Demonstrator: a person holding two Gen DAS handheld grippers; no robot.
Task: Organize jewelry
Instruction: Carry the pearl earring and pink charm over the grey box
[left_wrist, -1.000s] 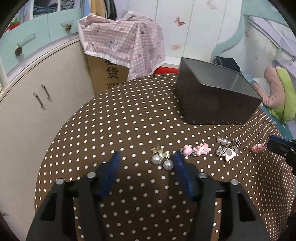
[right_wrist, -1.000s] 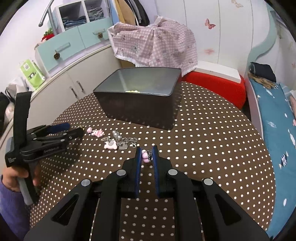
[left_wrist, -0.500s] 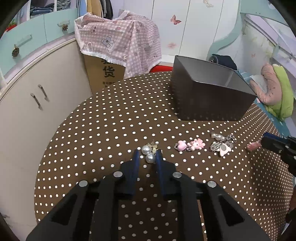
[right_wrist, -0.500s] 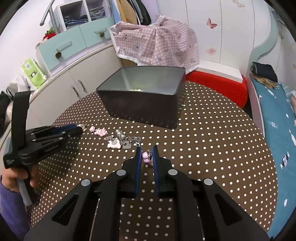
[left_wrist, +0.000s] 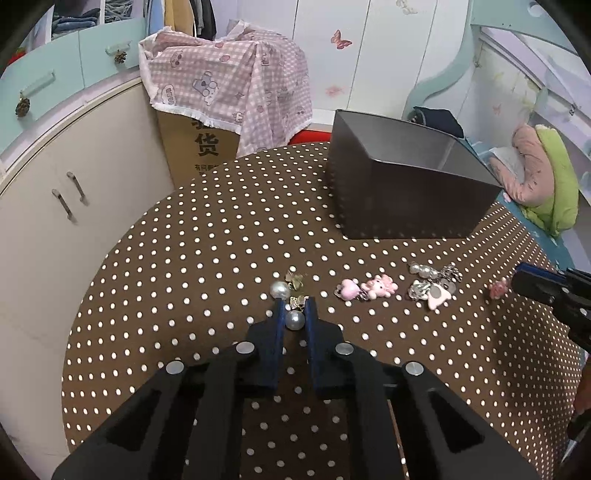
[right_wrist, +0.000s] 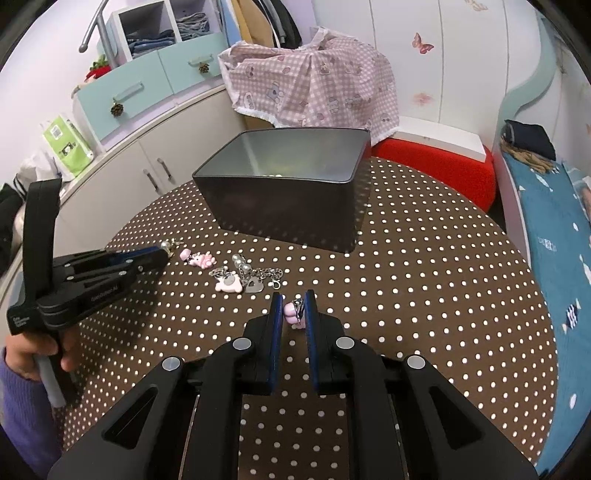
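obstacle: dark bin (right_wrist: 291, 192) mid-table | charms (left_wrist: 399, 288) strewn before it | free: dotted tablecloth (right_wrist: 424, 280) right, seemingly

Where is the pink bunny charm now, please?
In the left wrist view the pink bunny charm lies on the dotted table, right of the left gripper, between the pink heart charm and the silver chain.

A round bench (left_wrist: 207, 236) in brown cloth with white dots carries a dark rectangular bin (left_wrist: 406, 195) near its far edge. Nearer the middle lie a pearl earring pair (left_wrist: 286, 291), a pink charm pair (left_wrist: 367, 288) and a silver chain with pearls and charms (left_wrist: 434, 282) in a row.
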